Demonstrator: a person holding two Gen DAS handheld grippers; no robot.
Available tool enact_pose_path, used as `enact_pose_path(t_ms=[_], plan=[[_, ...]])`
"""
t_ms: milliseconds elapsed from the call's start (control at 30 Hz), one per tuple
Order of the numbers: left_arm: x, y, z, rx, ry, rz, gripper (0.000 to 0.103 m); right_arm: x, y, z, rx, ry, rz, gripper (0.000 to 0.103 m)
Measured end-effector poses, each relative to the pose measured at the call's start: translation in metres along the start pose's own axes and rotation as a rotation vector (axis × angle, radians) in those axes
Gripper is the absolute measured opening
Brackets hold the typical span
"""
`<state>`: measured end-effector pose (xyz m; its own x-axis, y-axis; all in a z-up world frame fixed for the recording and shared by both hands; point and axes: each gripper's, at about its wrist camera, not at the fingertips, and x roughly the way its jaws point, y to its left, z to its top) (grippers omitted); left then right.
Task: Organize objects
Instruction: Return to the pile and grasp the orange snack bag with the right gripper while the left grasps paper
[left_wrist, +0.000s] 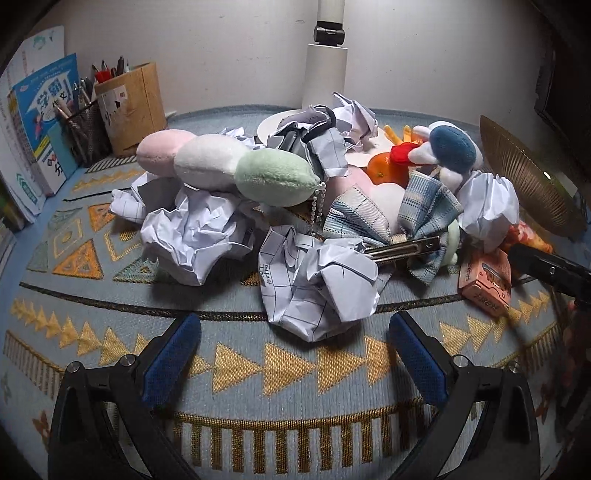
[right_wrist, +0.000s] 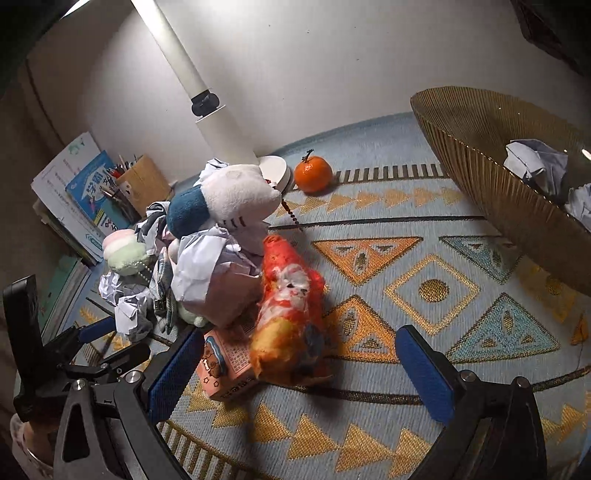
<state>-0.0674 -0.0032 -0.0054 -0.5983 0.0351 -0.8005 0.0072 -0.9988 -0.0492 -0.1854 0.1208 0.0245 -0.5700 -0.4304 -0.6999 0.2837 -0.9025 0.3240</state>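
A heap of mixed things lies on the patterned cloth. Nearest my open left gripper (left_wrist: 295, 321) is a crumpled squared paper ball (left_wrist: 317, 284), just ahead of the fingertips. Behind it are a second paper ball (left_wrist: 184, 236), a pink, white and green plush (left_wrist: 225, 166), a plaid bow on a metal clip (left_wrist: 391, 218) and a blue and white plush (left_wrist: 450, 147). My right gripper (right_wrist: 299, 338) is open too, with a red and orange soft item (right_wrist: 291, 306) lying between its fingertips. A pink box (right_wrist: 225, 369) rests by its left finger. An orange (right_wrist: 313, 173) sits further back.
A ribbed gold bowl (right_wrist: 480, 155) at the right holds crumpled paper (right_wrist: 535, 162). A white lamp post (right_wrist: 207, 99) and white dish (right_wrist: 280, 173) stand by the wall. Pen holders (left_wrist: 129, 110) and books (left_wrist: 40, 122) fill the left corner.
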Motion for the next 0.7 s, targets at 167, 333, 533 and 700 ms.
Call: enact_pose_path(t_ms=[167,333,533,700], plan=[[0.012,-0.003,0.007,-0.002,0.004,0.057,0.103,0.003,-0.005,0.009,0.027,-0.012,0.016,0.103],[0.014,-0.004,0.004,-0.019,0.003,0.072,0.103,0.000,-0.011,0.009,0.075,-0.035,0.047,0.103],[0.012,-0.004,0.009,-0.031,0.003,0.077,0.103,0.000,-0.013,0.009,0.080,-0.040,0.037,0.098],[-0.007,-0.004,0.007,-0.041,-0.077,0.026,0.041,-0.006,-0.028,0.008,0.152,-0.074,0.087,0.021]])
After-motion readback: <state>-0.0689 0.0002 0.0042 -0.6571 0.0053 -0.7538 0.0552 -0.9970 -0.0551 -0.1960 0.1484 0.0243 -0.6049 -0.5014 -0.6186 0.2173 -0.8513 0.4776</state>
